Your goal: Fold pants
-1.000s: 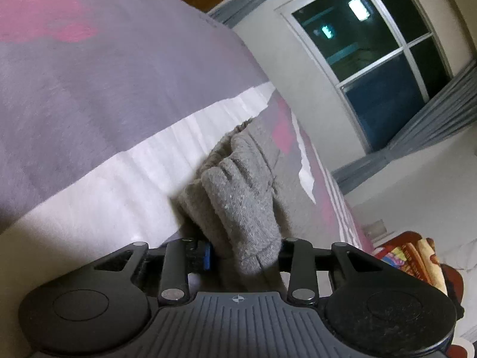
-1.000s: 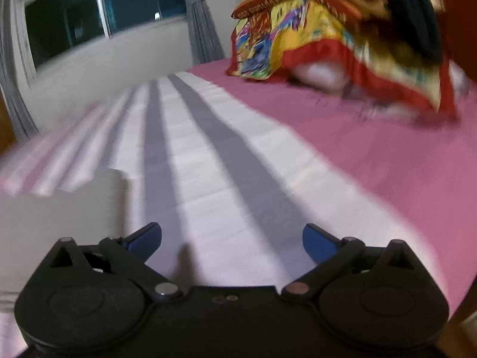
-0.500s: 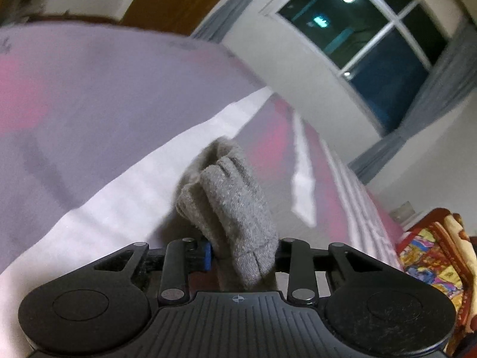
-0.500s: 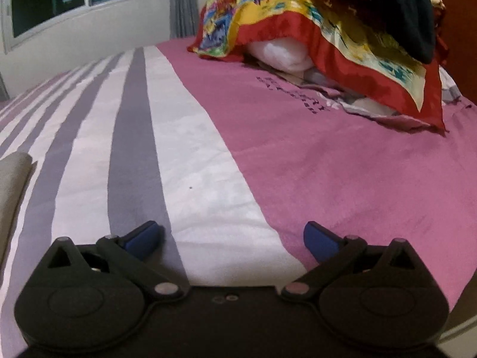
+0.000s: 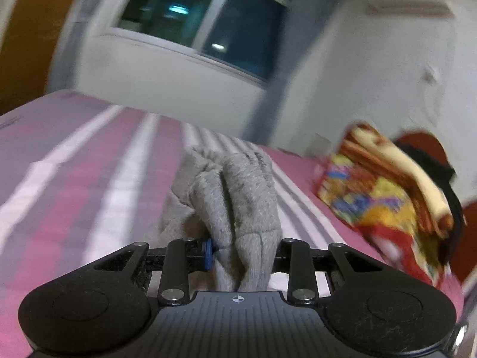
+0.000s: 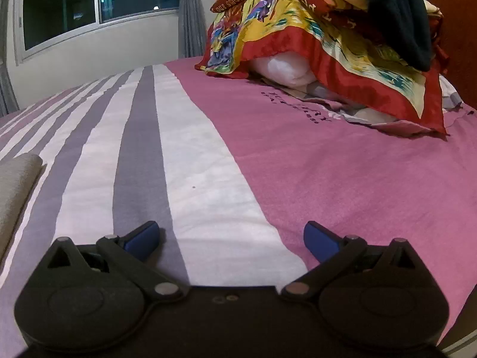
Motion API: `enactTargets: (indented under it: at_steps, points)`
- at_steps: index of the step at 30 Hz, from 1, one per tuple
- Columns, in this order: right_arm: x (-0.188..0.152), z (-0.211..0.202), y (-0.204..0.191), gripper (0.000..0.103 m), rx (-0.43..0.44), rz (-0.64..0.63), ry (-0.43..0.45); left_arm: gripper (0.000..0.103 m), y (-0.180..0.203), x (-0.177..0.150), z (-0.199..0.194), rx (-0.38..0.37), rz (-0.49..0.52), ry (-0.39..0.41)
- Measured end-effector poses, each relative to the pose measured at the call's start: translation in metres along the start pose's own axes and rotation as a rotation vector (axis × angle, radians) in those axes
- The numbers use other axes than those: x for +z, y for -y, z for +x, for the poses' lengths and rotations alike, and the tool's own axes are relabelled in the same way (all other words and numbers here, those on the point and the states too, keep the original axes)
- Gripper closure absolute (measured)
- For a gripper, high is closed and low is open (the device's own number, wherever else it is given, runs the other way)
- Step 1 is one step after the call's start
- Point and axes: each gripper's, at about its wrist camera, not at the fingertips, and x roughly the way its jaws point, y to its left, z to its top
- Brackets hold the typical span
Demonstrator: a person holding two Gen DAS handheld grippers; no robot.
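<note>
A: Pants [image 5: 238,197], grey and bunched, where are they?

B: Clamped in the left tongs [image 5: 241,253], with the blue pad [image 5: 208,253] pressed against the cloth. The bundle rises ahead of the tongs above the striped bed [image 5: 89,179], and that view is blurred.

A: Any of the pants elsewhere?

B: A folded grey edge [image 6: 15,185] lies flat on the bed at the left border of the right wrist view; it looks like the same cloth, though I cannot be sure.

A: And the right tongs [image 6: 231,238]?

B: Spread wide with nothing between them, low over the bed's white and purple stripes, well apart from that grey edge.

A: Beyond the pants?

B: A colourful pile of bedding [image 6: 328,29] sits on the bed's pink part, and a dark window [image 6: 89,0] is on the wall behind the bed.
</note>
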Motion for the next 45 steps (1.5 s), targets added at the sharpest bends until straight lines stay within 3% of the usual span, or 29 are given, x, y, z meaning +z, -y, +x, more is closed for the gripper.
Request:
enactTargets:
  at_steps: [7, 17, 19, 20, 21, 24, 28, 29, 30, 32, 34, 36, 40, 45]
  points:
    - [-0.003, -0.002, 0.003, 0.0, 0.017, 0.01, 0.02, 0.072, 0.094, -0.047, 0.049, -0.091, 0.174, -0.139]
    - [-0.008, -0.004, 0.004, 0.0, 0.03, 0.025, 0.05, 0.07, 0.168, -0.111, 0.097, -0.136, 0.375, -0.297]
    - [-0.008, -0.004, 0.004, 0.0, 0.029, 0.023, 0.051, 0.062, 0.178, -0.123, 0.111, -0.148, 0.407, -0.358]
    - [-0.008, -0.004, 0.003, 0.0, 0.028, 0.023, 0.049, 0.049, 0.181, -0.129, 0.113, -0.155, 0.426, -0.363]
    - [-0.008, -0.004, 0.003, 0.0, 0.028, 0.022, 0.046, 0.028, 0.184, -0.133, 0.113, -0.18, 0.43, -0.368]
    - [-0.006, -0.004, 0.003, 0.0, 0.029, 0.02, 0.033, 0.018, 0.188, -0.133, 0.098, -0.254, 0.393, -0.368]
    - [0.009, -0.008, 0.004, 0.003, 0.039, 0.017, -0.064, 0.016, 0.161, -0.12, 0.039, -0.212, 0.36, -0.257]
    - [0.016, -0.021, 0.004, 0.028, 0.058, 0.036, -0.043, 0.016, 0.148, -0.119, 0.021, -0.171, 0.355, -0.236]
    - [0.021, -0.037, 0.002, 0.042, 0.122, 0.054, 0.008, 0.016, 0.131, -0.12, 0.001, -0.122, 0.352, -0.21]
    - [0.031, -0.065, -0.014, 0.04, 0.254, 0.066, 0.054, 0.016, 0.093, -0.128, -0.036, -0.023, 0.329, -0.197]
    - [0.037, -0.071, -0.036, 0.038, 0.468, 0.112, -0.016, 0.016, 0.057, -0.139, -0.057, 0.044, 0.272, -0.223]
    - [0.036, -0.071, -0.063, 0.039, 0.597, 0.149, -0.05, 0.016, 0.035, -0.148, -0.067, 0.098, 0.252, -0.244]
    - [0.032, -0.066, -0.125, 0.051, 0.711, 0.112, -0.119, 0.016, 0.009, -0.154, -0.064, 0.148, 0.224, -0.264]
    - [0.032, -0.042, -0.165, 0.053, 0.679, 0.12, -0.233, 0.016, 0.004, -0.158, -0.054, 0.126, 0.266, -0.268]
